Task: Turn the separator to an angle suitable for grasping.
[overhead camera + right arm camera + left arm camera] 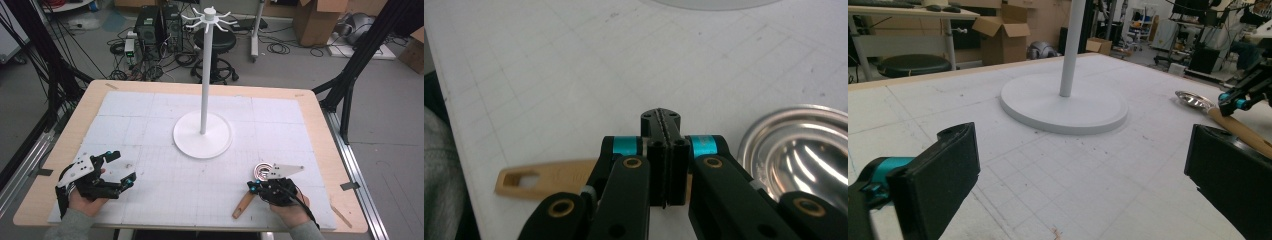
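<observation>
From the high view, the right gripper (251, 187) hangs over a wooden-handled ladle with a shiny steel bowl (243, 204) lying on the white gridded table (150, 120). In the left gripper view, the left gripper (1080, 175) gapes wide apart, facing a white round-based stand (1064, 105). In the right gripper view, the jaws meet together above the handle, gripping nothing.

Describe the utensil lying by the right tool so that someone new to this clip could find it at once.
Start at the white stand with the round base in the middle of the white gridded mat, then look toward the near right corner. There, under the shut right tool, lies a ladle with a shiny metal bowl and a tan wooden handle, the only wood-and-metal thing on the mat.
</observation>
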Demonstrator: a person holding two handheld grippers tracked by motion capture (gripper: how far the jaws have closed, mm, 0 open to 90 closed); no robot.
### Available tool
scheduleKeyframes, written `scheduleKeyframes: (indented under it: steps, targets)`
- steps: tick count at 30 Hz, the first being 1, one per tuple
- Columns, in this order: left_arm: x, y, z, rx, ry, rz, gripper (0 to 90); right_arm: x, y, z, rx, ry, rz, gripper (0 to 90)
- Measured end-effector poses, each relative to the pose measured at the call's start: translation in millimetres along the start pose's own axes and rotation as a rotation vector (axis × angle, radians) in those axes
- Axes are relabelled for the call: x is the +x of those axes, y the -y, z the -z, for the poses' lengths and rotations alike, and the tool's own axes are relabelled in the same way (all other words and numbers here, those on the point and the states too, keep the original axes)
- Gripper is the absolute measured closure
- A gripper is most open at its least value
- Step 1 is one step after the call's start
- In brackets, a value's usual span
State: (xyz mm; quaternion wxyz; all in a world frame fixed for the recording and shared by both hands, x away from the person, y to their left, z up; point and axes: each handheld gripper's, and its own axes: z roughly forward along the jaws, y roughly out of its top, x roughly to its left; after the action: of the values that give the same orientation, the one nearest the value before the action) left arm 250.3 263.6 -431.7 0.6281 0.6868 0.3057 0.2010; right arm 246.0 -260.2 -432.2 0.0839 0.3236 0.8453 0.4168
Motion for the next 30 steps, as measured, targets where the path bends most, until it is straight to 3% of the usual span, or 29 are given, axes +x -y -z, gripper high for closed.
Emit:
scheduleKeyframes:
  steps: [3, 10, 17, 26, 30]
  targets:
    - [1.2, -0.5, 0.3, -0.003, -0.012, -0.002, 1.7, 2.8, 8.0, 12.1, -0.023, 0.002, -0.016, 90.0]
    - [2.1, -0.8, -3.6, -0.011, -0.01, 0.0, 1.7, 10.5, 15.5, 17.5, -0.012, -0.024, -0.02, 90.0]
    - [2.9, -0.8, -7.2, -0.011, -0.007, -0.001, 1.7, 17.2, 17.9, 10.6, 0.034, -0.043, -0.006, 90.0]
    - [3.2, -0.9, -8.0, -0.004, -0.009, -0.006, 1.7, 19.8, 18.0, 4.9, 0.053, -0.064, 0.0, 90.0]
    - [3.3, -0.8, -7.6, -0.002, -0.011, -0.005, 1.7, 26.0, 15.1, -4.2, 0.081, -0.084, 0.028, 90.0]
